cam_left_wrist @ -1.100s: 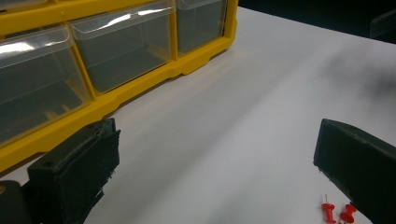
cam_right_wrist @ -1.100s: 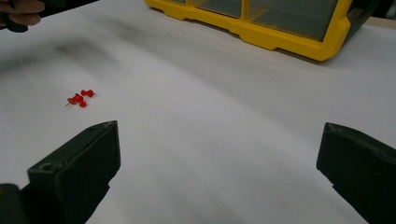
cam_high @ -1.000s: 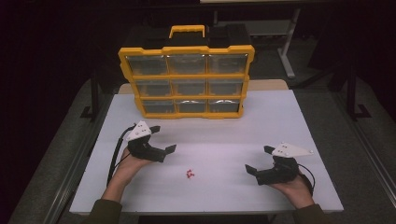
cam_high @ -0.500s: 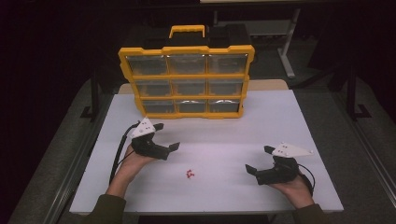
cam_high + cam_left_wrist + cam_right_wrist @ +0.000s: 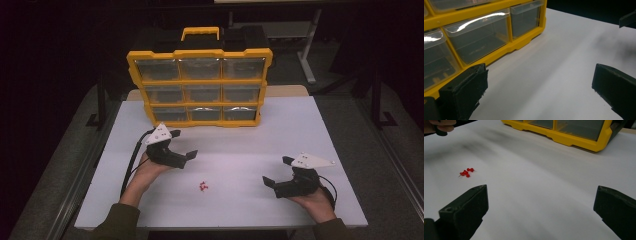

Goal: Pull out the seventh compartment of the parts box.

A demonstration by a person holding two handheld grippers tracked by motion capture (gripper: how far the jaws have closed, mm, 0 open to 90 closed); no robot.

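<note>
Left gripper: my black two-jaw left gripper (image 5: 186, 152) with its grey three-cornered top plate sits in my left hand (image 5: 150, 167), jaws spread wide, nothing between them.
Right gripper: my black right gripper (image 5: 276, 173) lies low in my right hand (image 5: 314, 200), jaws wide apart, empty.
Forearms: both in dark olive sleeves, well apart.

Workshop/lab: yellow parts organizer (image 5: 200, 85) w/ 9 drawers, bare table (image 5: 310, 125).
</note>
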